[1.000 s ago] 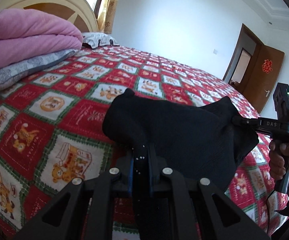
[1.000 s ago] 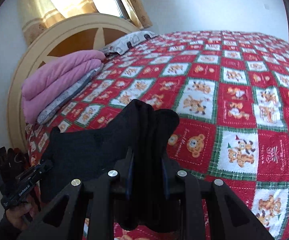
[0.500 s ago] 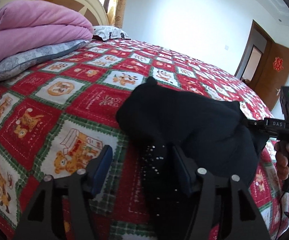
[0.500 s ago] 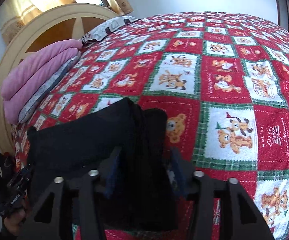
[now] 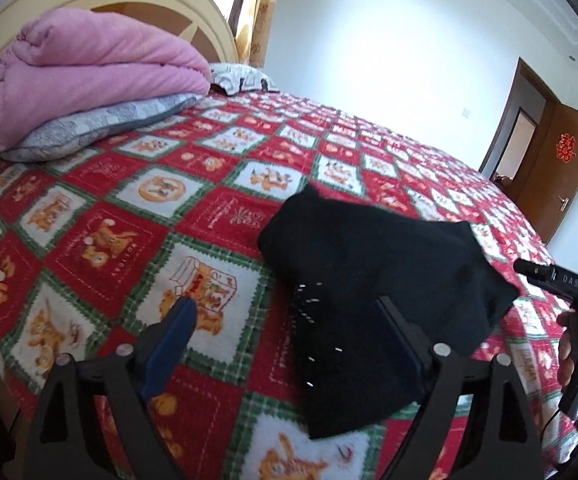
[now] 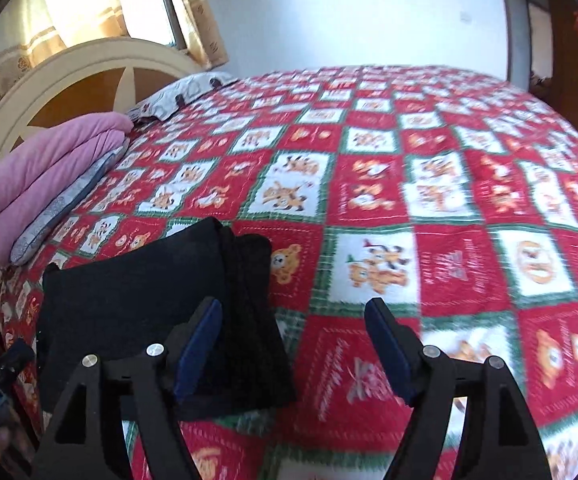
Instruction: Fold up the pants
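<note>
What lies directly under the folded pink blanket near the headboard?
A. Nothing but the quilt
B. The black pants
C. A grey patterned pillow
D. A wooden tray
C: the pink blanket sits on top of a grey patterned pillow, while the black pants lie apart, further down the quilt.

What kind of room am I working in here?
A bedroom, most likely: a bed with a red patchwork bedspread, a curved headboard, and a folded pink blanket on a pillow.
</note>
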